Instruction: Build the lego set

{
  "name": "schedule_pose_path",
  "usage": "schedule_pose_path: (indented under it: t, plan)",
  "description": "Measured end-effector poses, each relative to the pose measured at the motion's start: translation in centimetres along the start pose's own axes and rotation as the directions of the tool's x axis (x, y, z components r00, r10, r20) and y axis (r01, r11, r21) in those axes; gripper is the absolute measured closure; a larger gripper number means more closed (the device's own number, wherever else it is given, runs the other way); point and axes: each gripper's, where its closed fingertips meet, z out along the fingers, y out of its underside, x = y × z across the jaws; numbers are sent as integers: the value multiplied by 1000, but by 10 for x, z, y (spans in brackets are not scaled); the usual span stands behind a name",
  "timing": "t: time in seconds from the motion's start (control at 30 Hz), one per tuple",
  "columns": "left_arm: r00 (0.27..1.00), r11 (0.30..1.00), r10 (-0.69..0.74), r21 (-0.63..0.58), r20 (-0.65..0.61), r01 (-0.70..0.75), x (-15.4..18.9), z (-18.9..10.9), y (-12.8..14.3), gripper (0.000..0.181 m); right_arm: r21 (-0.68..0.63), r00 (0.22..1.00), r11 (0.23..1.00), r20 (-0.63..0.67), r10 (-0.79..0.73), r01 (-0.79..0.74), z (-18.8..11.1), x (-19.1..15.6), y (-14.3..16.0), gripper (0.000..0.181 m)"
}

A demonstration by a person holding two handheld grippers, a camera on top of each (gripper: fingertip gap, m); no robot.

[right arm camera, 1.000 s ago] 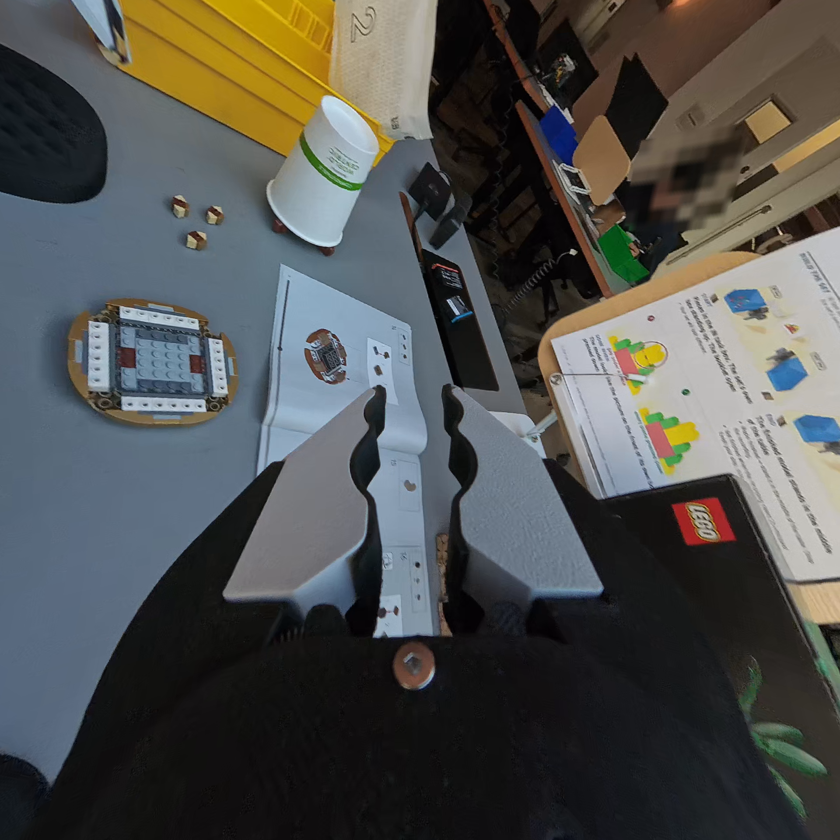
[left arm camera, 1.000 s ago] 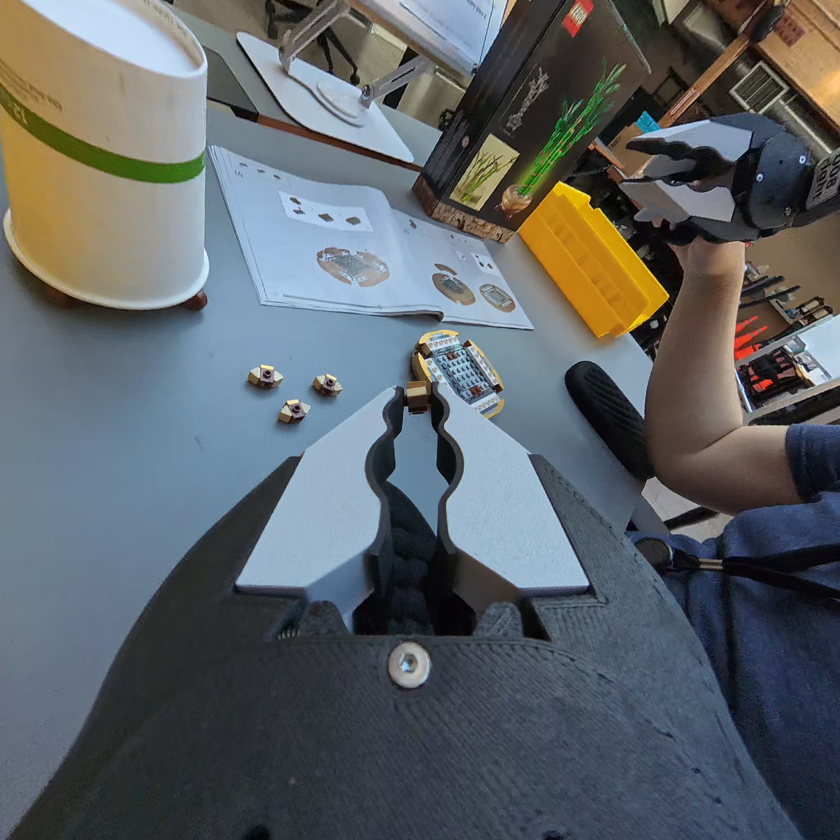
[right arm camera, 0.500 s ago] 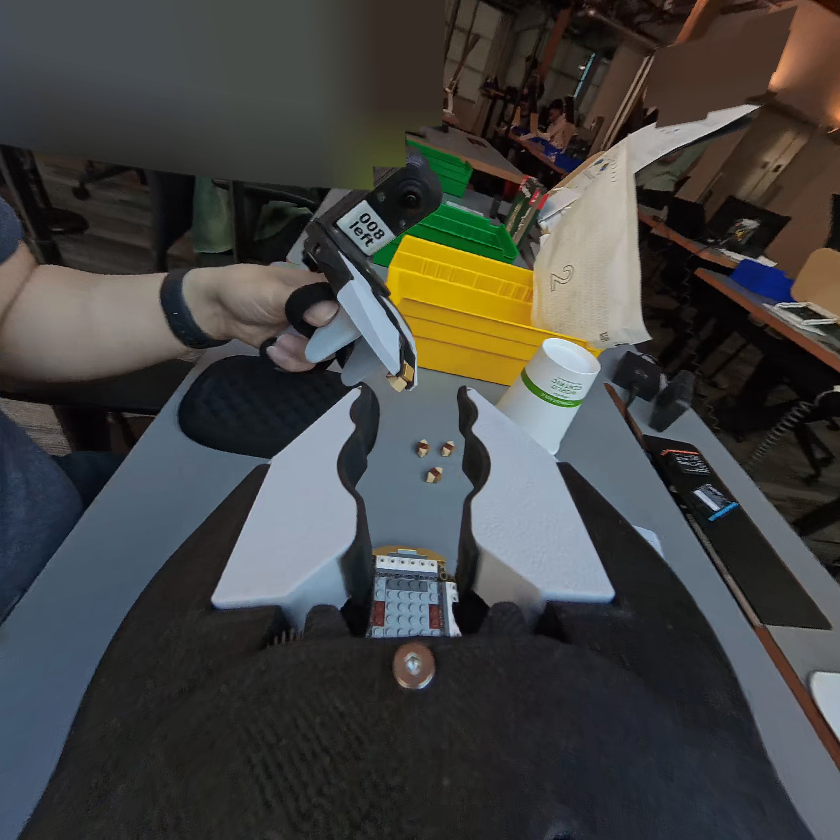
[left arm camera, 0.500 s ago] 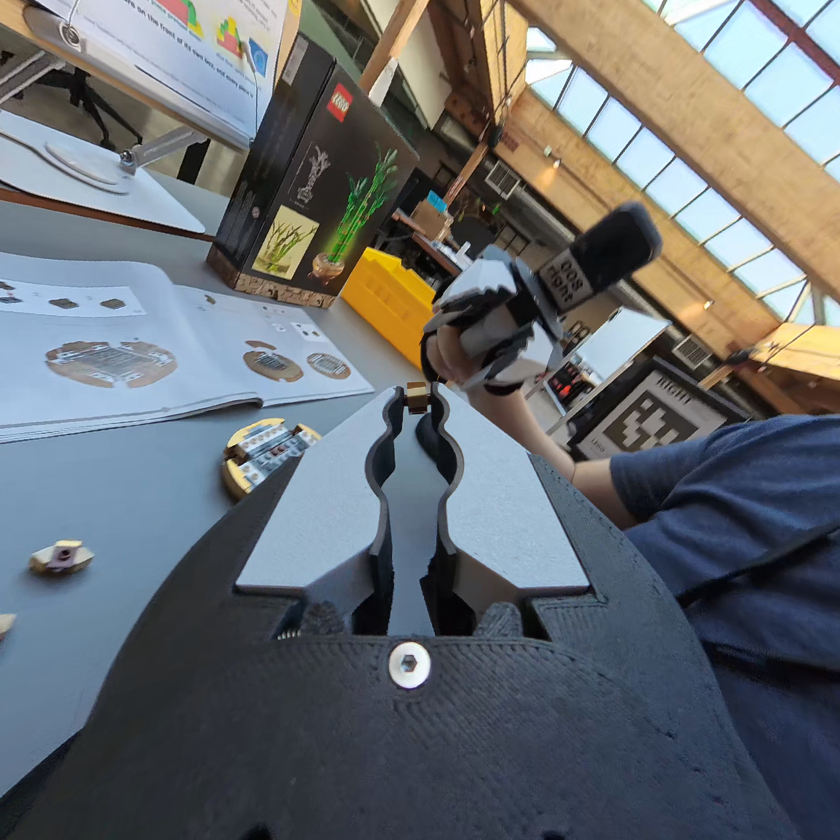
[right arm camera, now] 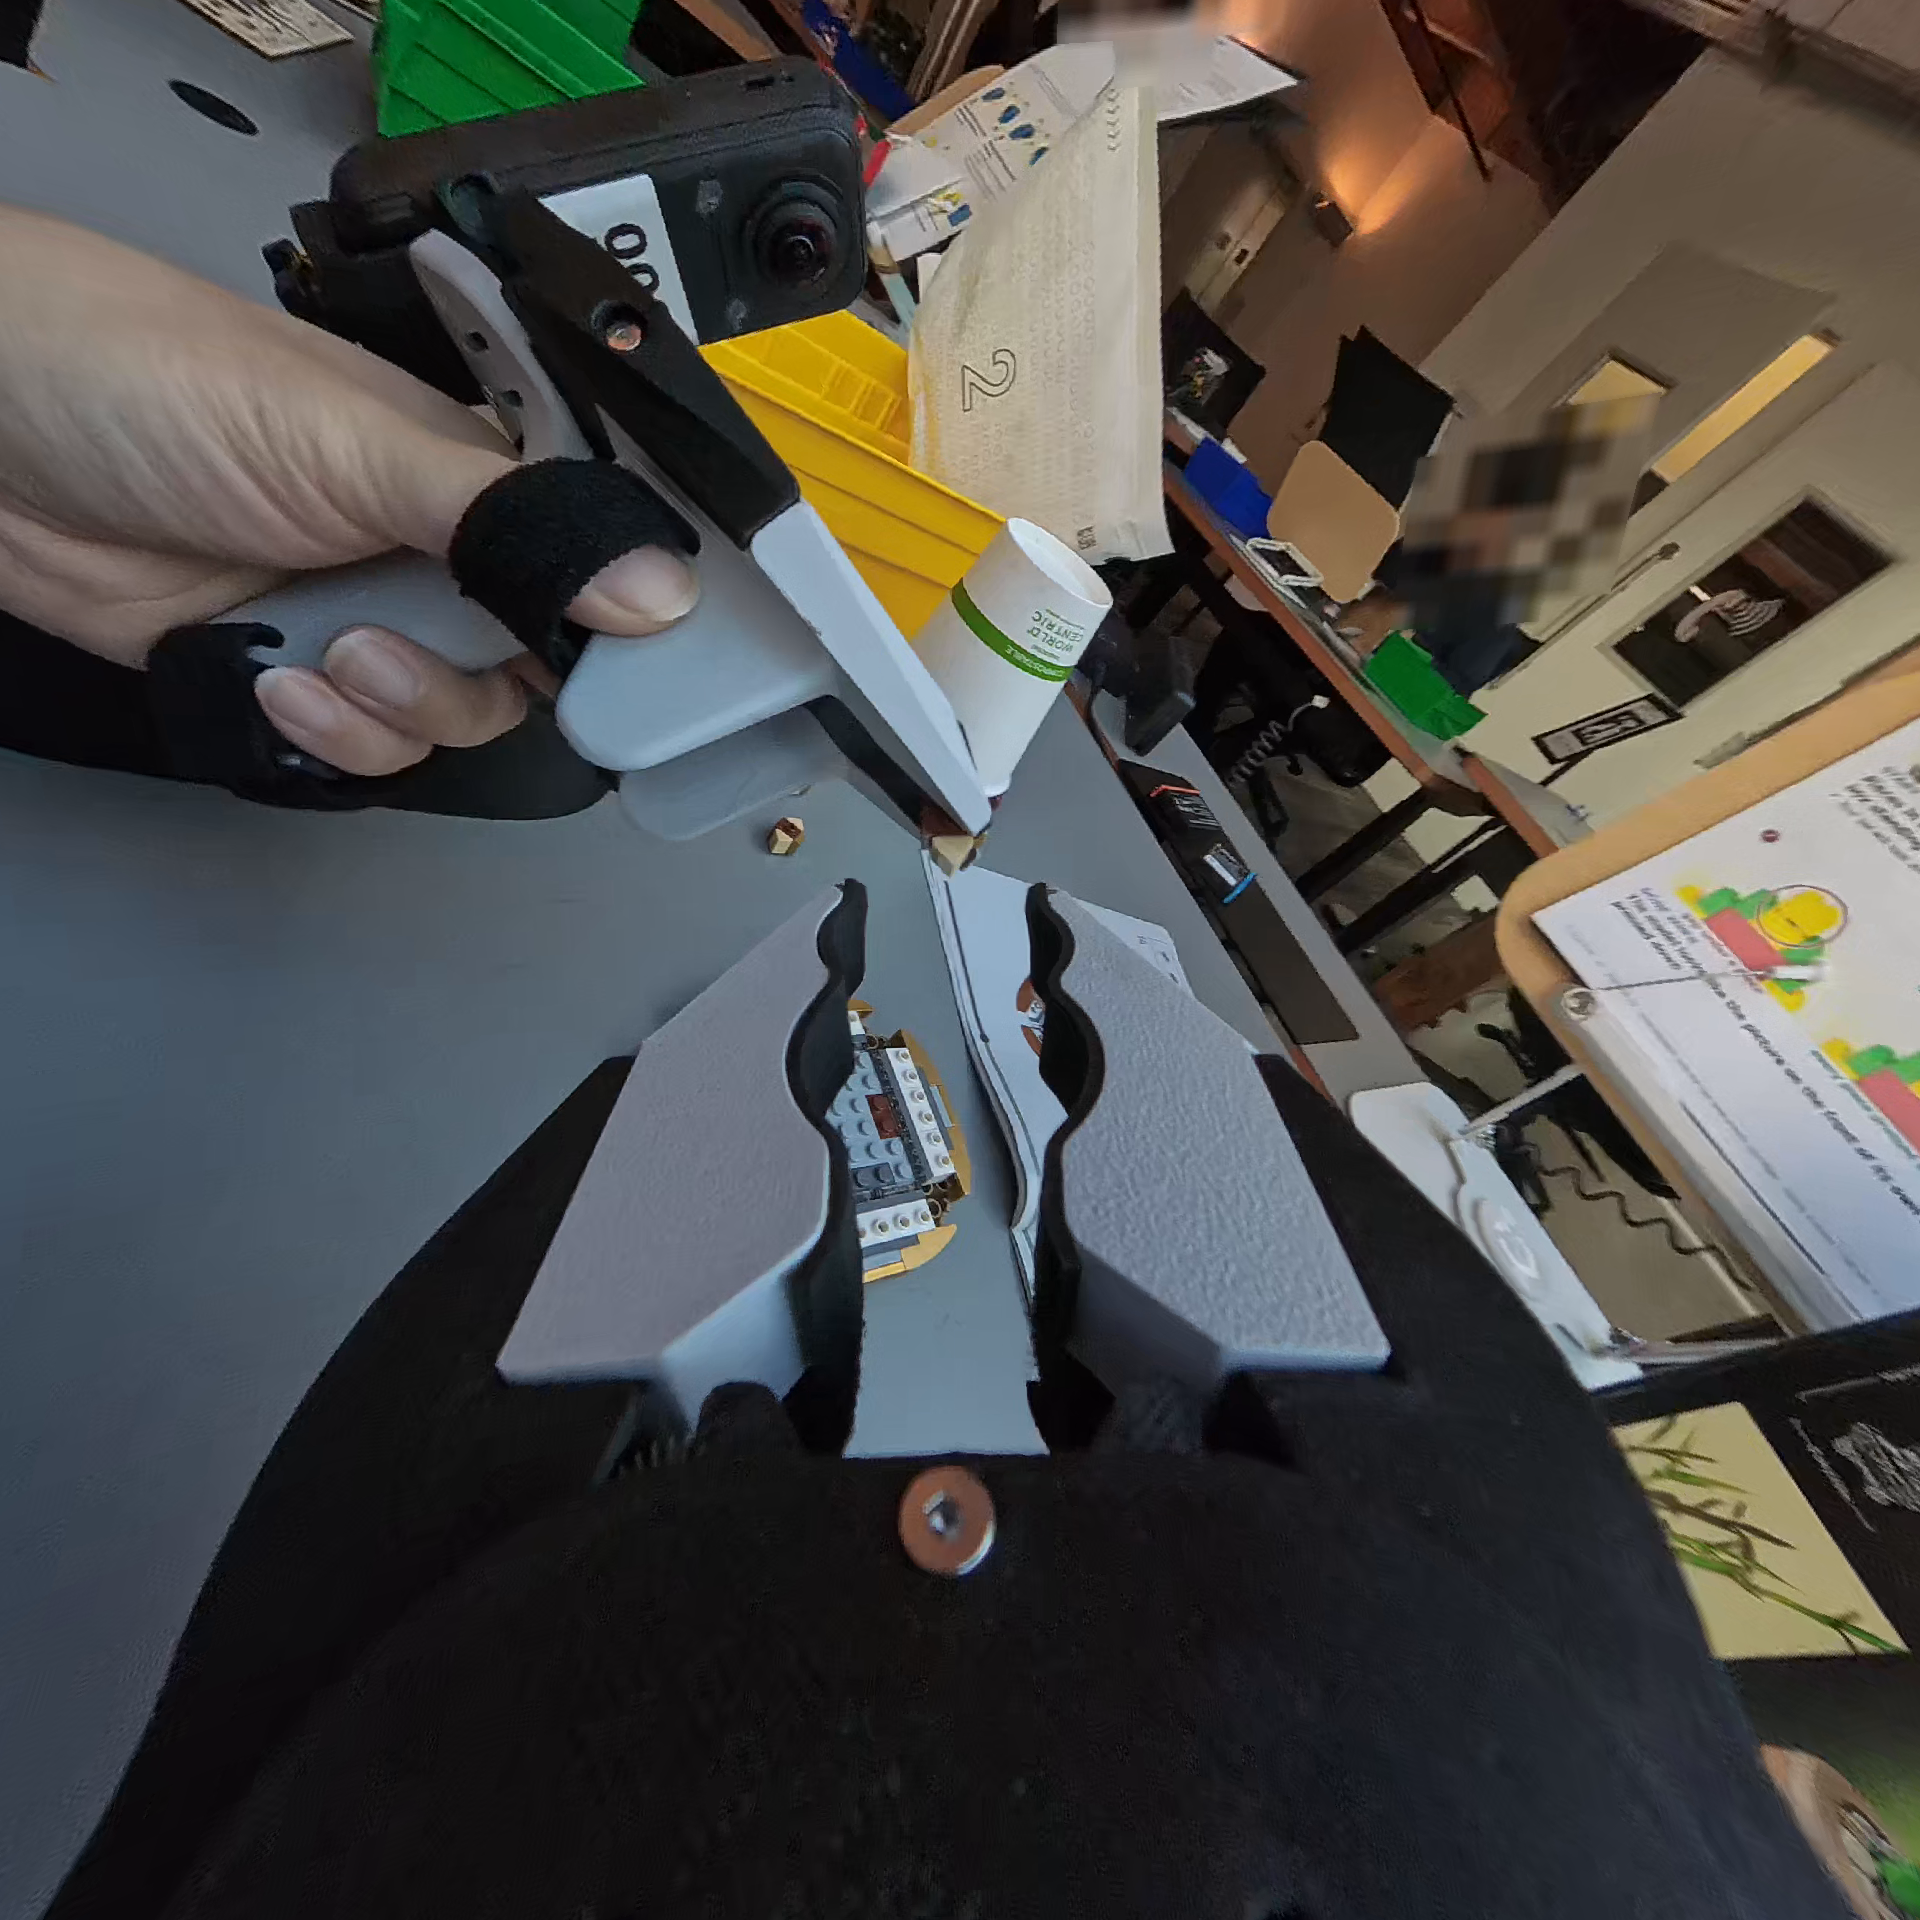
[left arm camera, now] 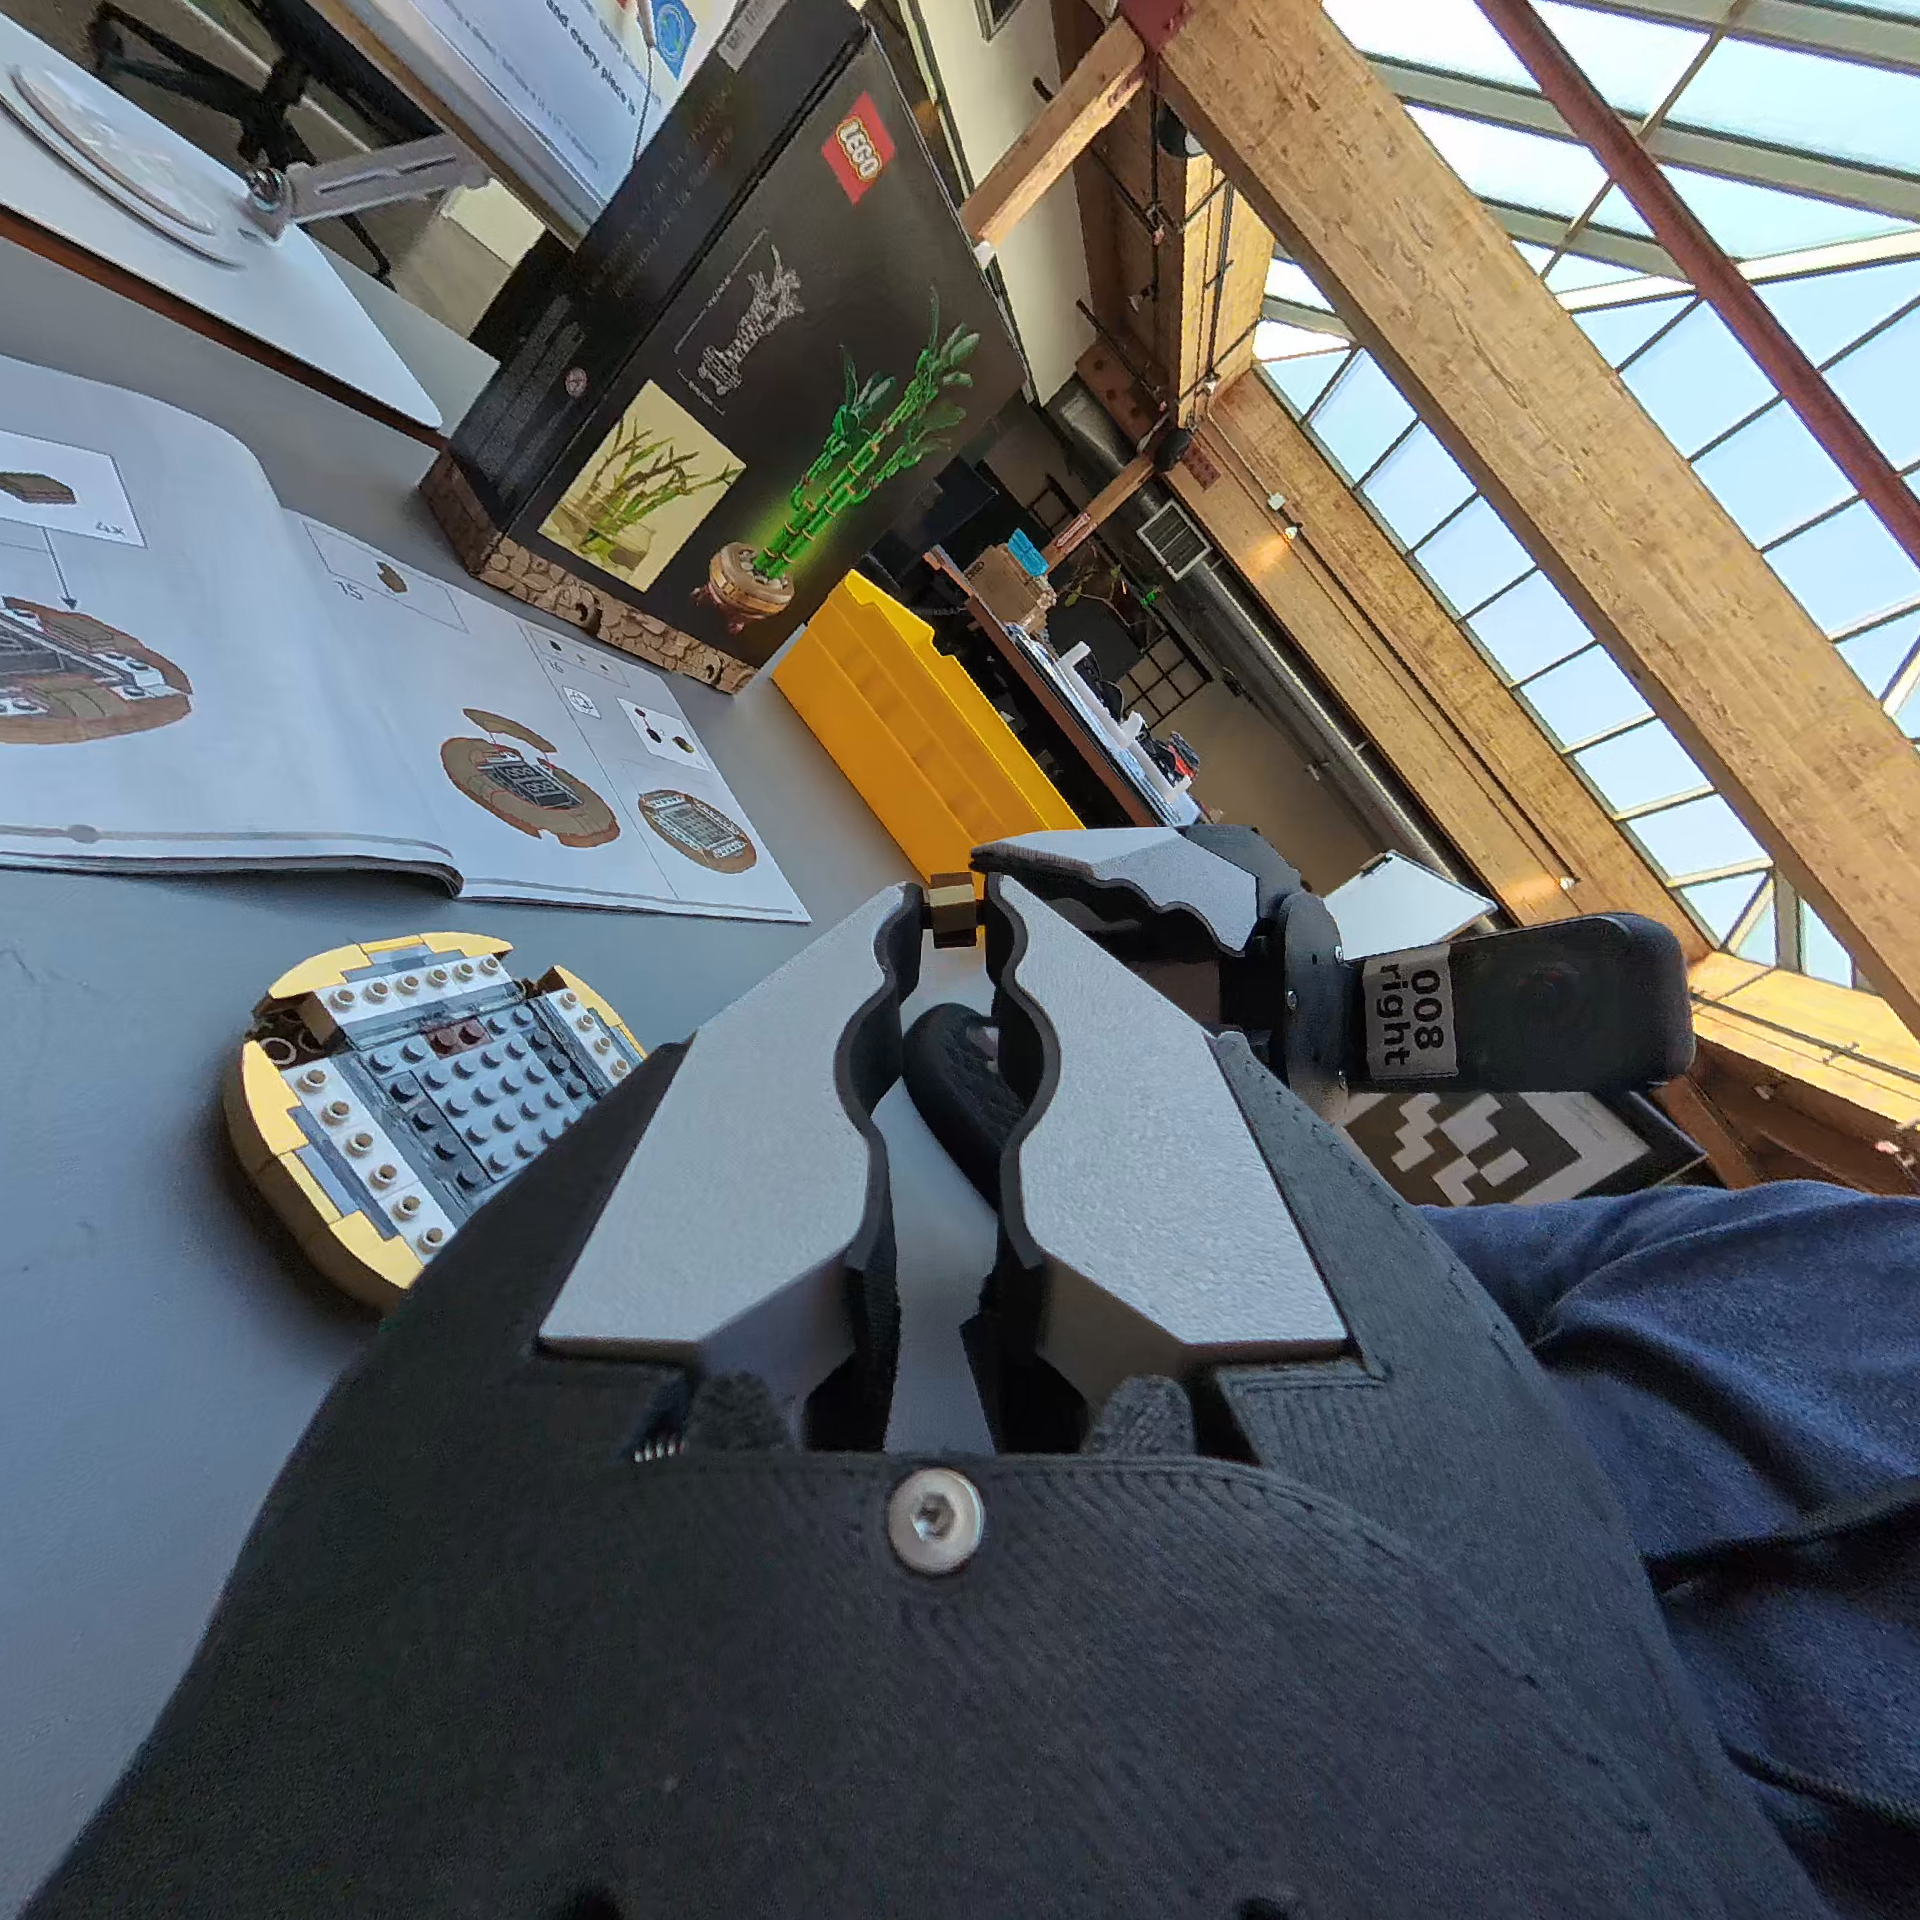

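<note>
Left gripper [left arm camera: 954,914] pinches a small tan brick [left arm camera: 952,921] above the round base [left arm camera: 416,1101], presenting it to the spread, empty right gripper [right arm camera: 943,914] — prob. a handoff to re-grip. Base sits on the table beside the manual [left arm camera: 312,707].

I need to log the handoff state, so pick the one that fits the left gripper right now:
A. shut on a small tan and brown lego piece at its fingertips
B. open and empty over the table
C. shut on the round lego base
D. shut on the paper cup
A: the left gripper pinches the small tan and brown lego piece at its tips, raised above the table just ahead of the open right gripper.
</note>
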Motion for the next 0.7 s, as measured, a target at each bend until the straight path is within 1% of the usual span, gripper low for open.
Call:
schedule_pose_path:
  t: [0.03,0.07,0.17,0.27,0.33,0.43,0.6,0.7]
  plan:
    - [1000,1000,0,14,17,0,-3,0,-5,172,4,999,1000,39,25,-25,4,-1,0,146]
    - [999,1000,-2,30,38,1,-7,0,-10,171,5,997,999,50,53,-53,8,2,1,145]
    - [996,997,9,77,92,-16,-16,-2,-21,172,69,989,988,46,137,-140,17,11,-2,144]
    - [991,996,28,85,130,-39,-17,1,-17,171,153,983,971,34,179,-182,17,8,-3,145]
    - [989,996,33,75,141,-44,-16,6,-7,172,125,990,982,40,136,-140,14,0,3,145]
    - [992,999,24,41,127,-29,-16,15,5,172,122,998,991,-14,62,-60,5,0,7,153]
    - [995,999,-10,51,96,5,-15,22,1,171,48,995,995,-29,93,-92,9,11,17,155]
    - [997,999,-17,43,77,14,-12,27,5,172,41,996,996,-36,83,-82,8,12,21,159]
